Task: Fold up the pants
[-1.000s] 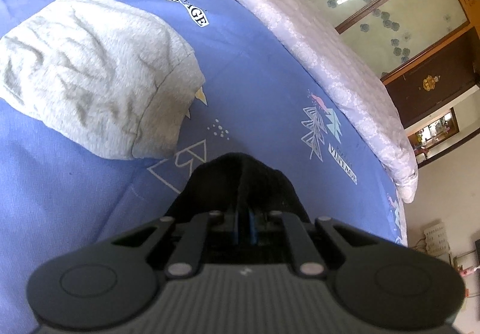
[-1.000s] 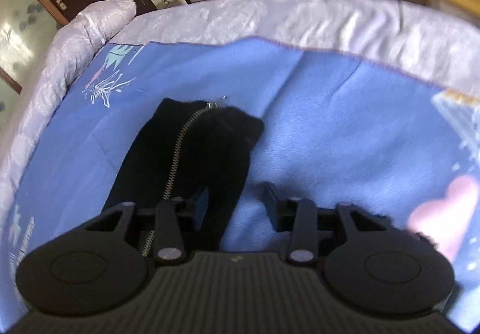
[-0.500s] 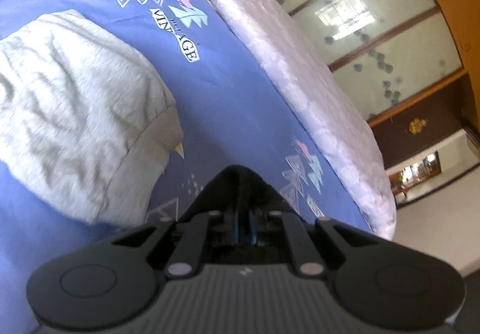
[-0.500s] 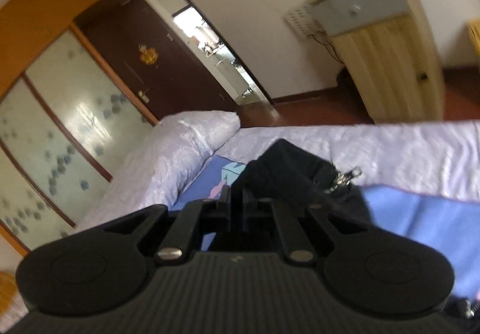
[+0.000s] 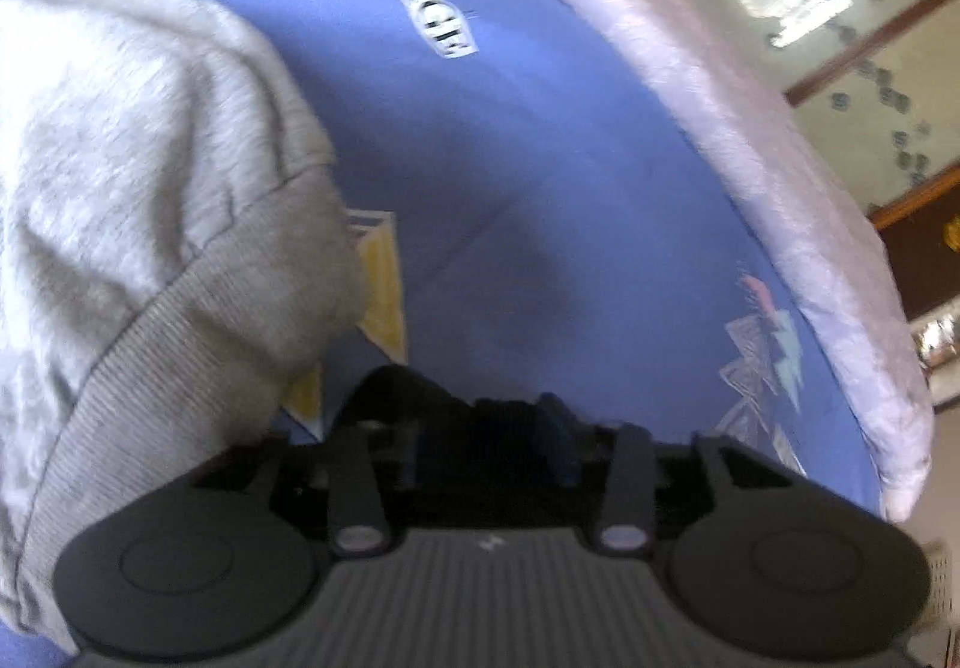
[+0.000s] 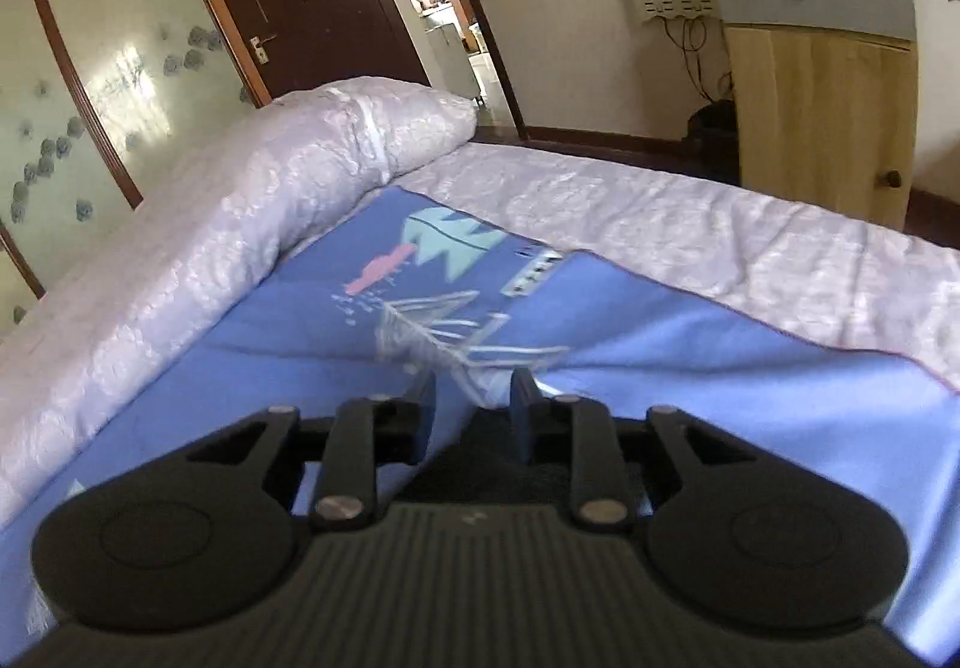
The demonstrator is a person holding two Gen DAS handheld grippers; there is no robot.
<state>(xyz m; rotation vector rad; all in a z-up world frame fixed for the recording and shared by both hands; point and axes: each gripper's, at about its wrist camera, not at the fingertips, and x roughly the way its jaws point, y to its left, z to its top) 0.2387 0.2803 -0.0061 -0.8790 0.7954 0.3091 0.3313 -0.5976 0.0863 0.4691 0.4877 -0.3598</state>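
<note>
Both tools have just been letting go: the left tool [image 5: 486,428] stands parted over dark pants [image 5: 396,386] lying beside a grey garment [image 5: 144,200] on the bed [image 5: 540,158]; the right tool [image 6: 471,404] is parted, gripping nothing. The fold looks dropped; smoothing likely follows.

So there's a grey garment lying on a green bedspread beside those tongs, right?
Not quite: the bedspread is blue, not green, with printed designs on it. The left wrist view shows it, with the grey garment lying on it beside the left tongs, as you said.
</note>
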